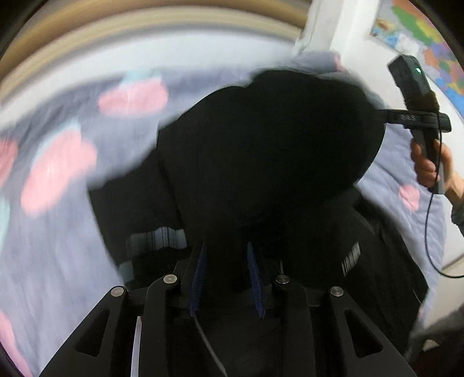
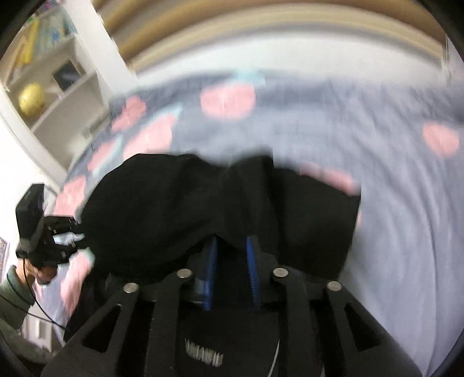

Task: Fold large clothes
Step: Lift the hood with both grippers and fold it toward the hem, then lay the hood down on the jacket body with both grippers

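A large black garment [image 1: 269, 150] hangs stretched between both grippers above a bed. My left gripper [image 1: 226, 246] is shut on one edge of it; the cloth drapes over its blue-padded fingers [image 1: 200, 272]. My right gripper [image 2: 232, 240] is shut on the other edge of the garment [image 2: 162, 208], its fingertips buried in the fabric. In the left wrist view the right gripper [image 1: 385, 114] shows at the right, clamped on the cloth. In the right wrist view the left gripper [image 2: 78, 229] shows at the left edge, also on the cloth. Both views are motion-blurred.
The bed has a grey-lilac cover with pink blotches [image 1: 58, 168], also in the right wrist view [image 2: 391, 203], and a wooden headboard [image 2: 275, 20]. A white shelf with a gold ball [image 2: 32, 98] stands at left. A colourful map [image 1: 420, 34] hangs on the wall.
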Motion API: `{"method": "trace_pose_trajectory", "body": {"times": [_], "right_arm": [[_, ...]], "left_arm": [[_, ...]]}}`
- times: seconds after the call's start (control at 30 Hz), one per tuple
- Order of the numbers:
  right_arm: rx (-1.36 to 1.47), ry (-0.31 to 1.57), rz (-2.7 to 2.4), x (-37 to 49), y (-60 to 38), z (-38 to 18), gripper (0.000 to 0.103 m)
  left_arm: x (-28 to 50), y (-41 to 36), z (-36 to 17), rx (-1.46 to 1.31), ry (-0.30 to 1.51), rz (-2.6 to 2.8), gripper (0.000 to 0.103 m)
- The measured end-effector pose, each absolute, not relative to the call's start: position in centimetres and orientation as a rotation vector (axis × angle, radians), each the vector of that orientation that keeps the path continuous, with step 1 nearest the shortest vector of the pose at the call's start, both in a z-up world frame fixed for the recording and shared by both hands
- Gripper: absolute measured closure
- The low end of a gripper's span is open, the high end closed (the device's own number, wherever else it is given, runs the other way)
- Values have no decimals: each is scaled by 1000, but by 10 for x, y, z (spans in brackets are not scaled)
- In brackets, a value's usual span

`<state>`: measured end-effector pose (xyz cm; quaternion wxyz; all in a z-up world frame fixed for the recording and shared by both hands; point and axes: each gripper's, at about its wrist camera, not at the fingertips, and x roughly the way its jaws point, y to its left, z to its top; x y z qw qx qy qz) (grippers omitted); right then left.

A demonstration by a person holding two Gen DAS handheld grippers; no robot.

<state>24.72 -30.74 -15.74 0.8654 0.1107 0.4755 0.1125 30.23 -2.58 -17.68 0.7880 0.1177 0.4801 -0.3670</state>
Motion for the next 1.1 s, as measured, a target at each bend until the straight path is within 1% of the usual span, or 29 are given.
{"method": "trace_pose_trajectory", "body": {"times": [0.07, 0.17, 0.2, 0.23, 0.3, 0.33, 0.37, 0.5, 0.6, 0.67, 0.73, 0.77, 0.8, 0.83, 0.87, 0.9, 1.0, 1.1], "right_arm": [[237, 1064, 219, 231, -305, -168, 75], [315, 1099, 223, 222, -308, -169, 67], [339, 1094, 229, 220, -310, -166, 54], [358, 1086, 228, 220, -310, -161, 36], [372, 1071, 187, 226, -311, -149, 23], [401, 1057, 182, 231, -313, -143, 23], [432, 1056, 175, 236, -316, -140, 23], [572, 1089, 107, 263, -331, -142, 23], [680, 1148, 84, 283, -338, -163, 23], [761, 1182, 108, 292, -339, -184, 23], [830, 1210, 130, 300, -337, -205, 23], [854, 1217, 153, 303, -335, -212, 27], [873, 1221, 178, 307, -332, -217, 53], [878, 1226, 196, 309, -328, -219, 73], [854, 1227, 186, 310, -325, -218, 77], [794, 1219, 173, 310, -319, -211, 84], [678, 1145, 198, 297, -302, -177, 85], [586, 1091, 214, 277, -287, -154, 85]], "left_arm": [[293, -7, -180, 224, 1080, -760, 73], [291, 9, -167, 161, 1089, -727, 72], [294, 10, -162, 140, 1088, -724, 69], [295, 10, -156, 116, 1081, -725, 64], [302, 8, -140, 34, 1061, -737, 34], [308, 5, -134, -6, 1054, -742, 29], [317, 1, -128, -75, 1048, -761, 27], [346, -18, -127, -235, 1107, -791, 26], [372, -26, -154, -376, 1208, -797, 26], [381, -26, -179, -522, 1293, -831, 26], [385, -31, -197, -610, 1349, -854, 26], [387, -34, -205, -636, 1359, -852, 27], [389, -37, -210, -637, 1363, -844, 30], [389, -42, -212, -621, 1360, -839, 43], [389, -47, -212, -594, 1348, -841, 88], [389, -53, -210, -562, 1344, -851, 102], [385, -50, -183, -480, 1247, -838, 103], [367, -26, -146, -551, 1101, -946, 103]]}}
